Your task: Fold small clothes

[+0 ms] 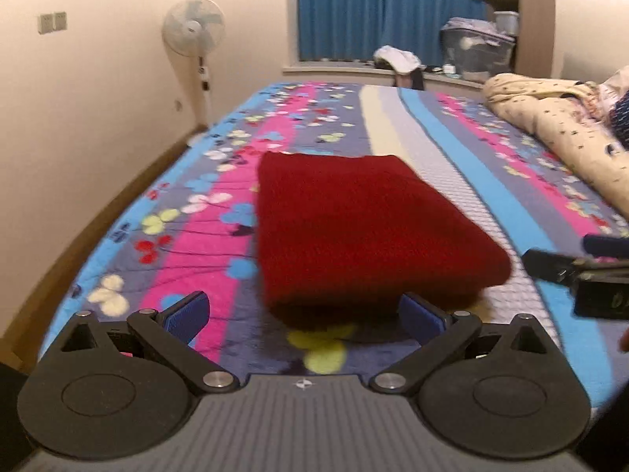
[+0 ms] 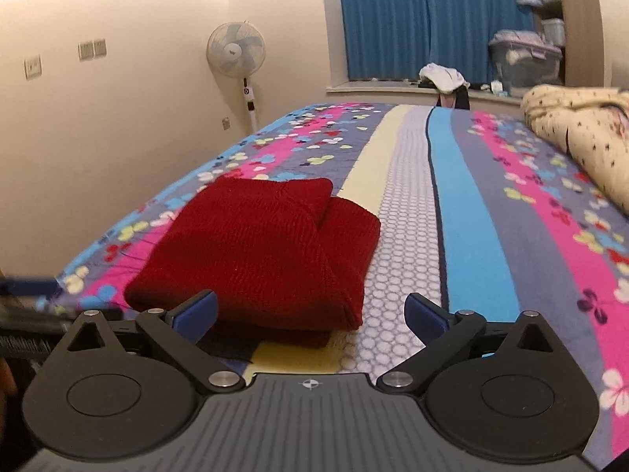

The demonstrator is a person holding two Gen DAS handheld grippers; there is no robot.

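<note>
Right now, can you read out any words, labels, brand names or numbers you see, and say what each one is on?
None can be read.
Right gripper: pale marks on its black body, too blurred.
Left gripper: a strip of pale lettering, too blurred.
Standing fan: a small hub mark, too small.
Red sweater: no label visible.

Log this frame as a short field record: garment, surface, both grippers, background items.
garment: red knit garment, folded into a compact rectangle, lying flat
surface: bedspread with stripes and butterfly print
left gripper: open, holding nothing, at the garment's near edge
right gripper: open, holding nothing, at the garment's near right corner
beside garment: cream patterned quilt, bunched at the bed's right side
background: standing fan, blue curtain, storage bin
</note>
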